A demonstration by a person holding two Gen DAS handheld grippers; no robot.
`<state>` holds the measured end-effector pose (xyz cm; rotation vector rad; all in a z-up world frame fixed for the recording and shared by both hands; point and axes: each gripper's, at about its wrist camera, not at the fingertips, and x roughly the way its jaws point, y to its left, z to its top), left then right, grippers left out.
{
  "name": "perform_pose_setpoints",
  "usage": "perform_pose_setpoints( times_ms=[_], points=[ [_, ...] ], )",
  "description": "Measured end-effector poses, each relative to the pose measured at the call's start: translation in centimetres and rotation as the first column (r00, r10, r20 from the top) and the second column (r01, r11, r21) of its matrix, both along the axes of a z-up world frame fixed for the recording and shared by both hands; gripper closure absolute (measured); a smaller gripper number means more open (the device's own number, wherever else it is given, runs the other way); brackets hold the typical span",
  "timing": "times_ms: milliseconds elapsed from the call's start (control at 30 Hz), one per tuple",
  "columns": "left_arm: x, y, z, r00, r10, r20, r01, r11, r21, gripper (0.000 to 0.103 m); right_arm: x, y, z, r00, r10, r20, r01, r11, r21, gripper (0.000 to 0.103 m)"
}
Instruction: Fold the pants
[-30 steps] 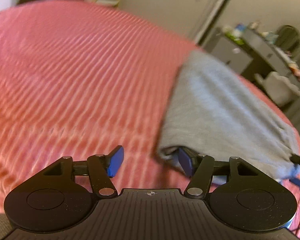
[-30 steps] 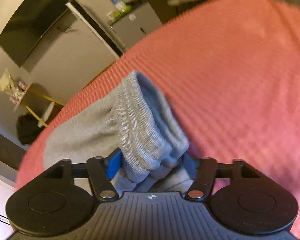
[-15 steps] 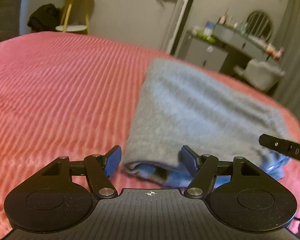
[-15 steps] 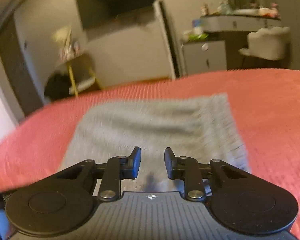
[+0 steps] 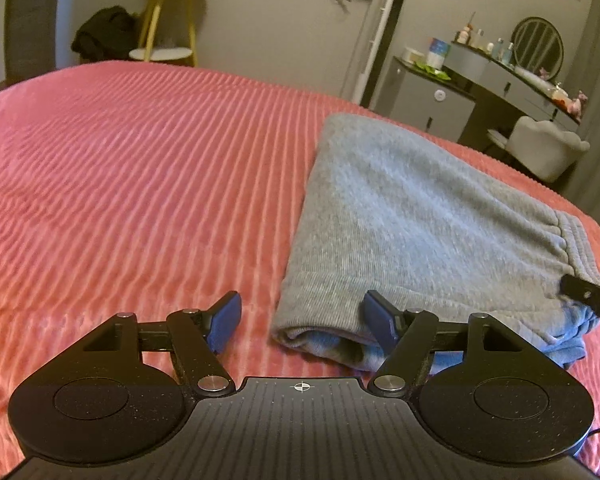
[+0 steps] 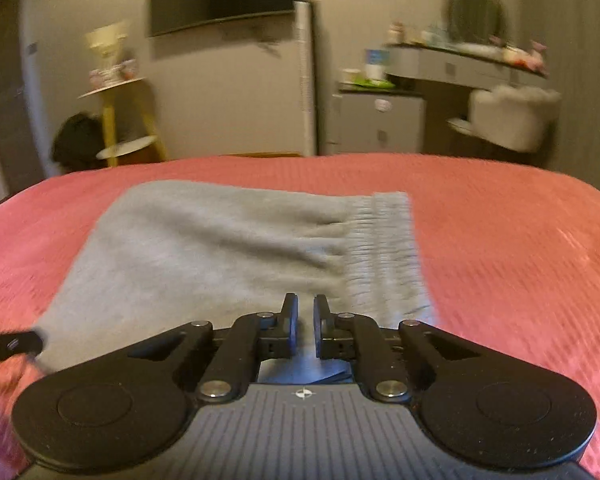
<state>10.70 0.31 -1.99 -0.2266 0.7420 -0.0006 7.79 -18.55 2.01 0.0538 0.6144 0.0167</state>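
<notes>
The left gripper [image 5: 303, 322] has its jaws spread wide and grasps nothing; its blue pads [image 5: 225, 320] stand on either side of the near left corner of the folded grey pants [image 5: 412, 216], which lies just ahead of them. The right gripper [image 6: 306, 322] has its jaws drawn nearly together, a thin gap left between them and nothing pinched there; it hovers over the near edge of the pants [image 6: 220, 248], close to the ribbed waistband [image 6: 384, 248]. The pants lie flat as a folded rectangle on the pink ribbed bedspread [image 5: 120, 168]. Beyond the bed stand a yellow side table [image 5: 168, 20], a grey dresser [image 5: 432, 96] and a white chair [image 5: 548, 148].
</notes>
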Motion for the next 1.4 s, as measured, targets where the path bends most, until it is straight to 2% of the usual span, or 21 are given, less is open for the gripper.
perform_pose_setpoints(
  times_ms=[133, 200, 267, 433, 567, 633, 700, 767, 867, 967, 1033, 1100, 1233, 1333, 1400],
  points=[
    [-0.5, -0.4, 0.6, 0.999, 0.01, 0.039, -0.011, 0.999, 0.044, 0.031, 0.6, 1.9, -0.6, 0.993, 0.108, -0.042, -0.11, 0.993, -0.044, 0.094],
    [-0.7, -0.3, 1.2, 0.997, 0.018, 0.07, -0.022, 0.998, 0.053, 0.031, 1.3, 2.7, -1.5, 0.993, 0.096, -0.074, -0.104, 0.989, -0.105, 0.094],
    [-0.5, -0.3, 1.8, 0.996, 0.018, 0.089, -0.023, 0.998, 0.05, 0.031, 1.4, 2.4, -1.6, 0.995, 0.073, -0.065, -0.08, 0.989, -0.125, 0.094],
    [1.7, -1.7, 2.0, 0.994, -0.046, 0.099, 0.035, 0.994, 0.105, 0.031, 1.3, 0.8, -0.8, 1.0, 0.002, 0.0, -0.002, 0.999, -0.051, 0.094],
    [4.9, -3.7, 0.9, 0.992, -0.115, 0.053, 0.105, 0.981, 0.165, 0.03, 2.0, -0.2, -1.5, 1.0, -0.025, -0.011, 0.025, 0.999, -0.02, 0.094],
    [6.1, -4.2, 0.4, 0.991, -0.122, 0.049, 0.111, 0.978, 0.178, 0.029, 2.0, -0.2, -1.6, 1.0, -0.021, -0.002, 0.021, 1.0, -0.022, 0.094],
    [7.3, -4.3, 0.0, 0.994, -0.097, 0.052, 0.085, 0.976, 0.201, 0.029, 2.2, -0.2, -1.9, 1.0, -0.019, -0.001, 0.019, 1.0, -0.022, 0.094],
    [8.4, -3.6, -0.8, 0.999, -0.033, 0.043, 0.021, 0.97, 0.241, 0.027, 2.4, -0.4, -2.0, 1.0, -0.02, -0.006, 0.02, 1.0, -0.012, 0.094],
    [9.4, -1.8, -1.5, 0.998, 0.057, 0.024, -0.061, 0.974, 0.217, 0.024, 2.6, -0.7, -2.1, 1.0, -0.021, -0.007, 0.022, 1.0, 0.012, 0.094],
    [9.5, -0.5, -0.6, 0.995, 0.097, 0.026, -0.1, 0.979, 0.179, 0.033, 2.7, -0.8, -2.1, 1.0, -0.024, -0.007, 0.024, 1.0, 0.018, 0.094],
    [9.3, -0.3, 0.3, 0.997, 0.066, 0.037, -0.07, 0.99, 0.123, 0.034, 2.7, -0.9, -2.2, 1.0, -0.028, 0.0, 0.028, 0.999, 0.02, 0.094],
    [9.6, -0.9, 1.2, 0.998, 0.01, 0.06, -0.017, 0.993, 0.119, 0.033, 2.7, -1.0, -2.2, 1.0, -0.027, 0.008, 0.027, 0.999, 0.021, 0.094],
    [11.4, -4.1, 2.4, 0.989, -0.114, 0.097, 0.089, 0.969, 0.23, 0.032, 2.6, -1.2, -2.2, 0.998, -0.037, 0.041, 0.036, 0.999, 0.034, 0.094],
    [14.2, -6.3, 1.4, 0.986, -0.164, 0.033, 0.146, 0.942, 0.302, 0.032, 2.6, -1.5, -2.3, 0.996, -0.061, 0.061, 0.06, 0.998, 0.009, 0.094],
    [15.8, -6.9, 0.8, 0.989, -0.146, 0.008, 0.136, 0.936, 0.324, 0.029, 2.7, -1.8, -2.7, 0.996, -0.068, 0.059, 0.066, 0.998, 0.024, 0.095]
  ],
)
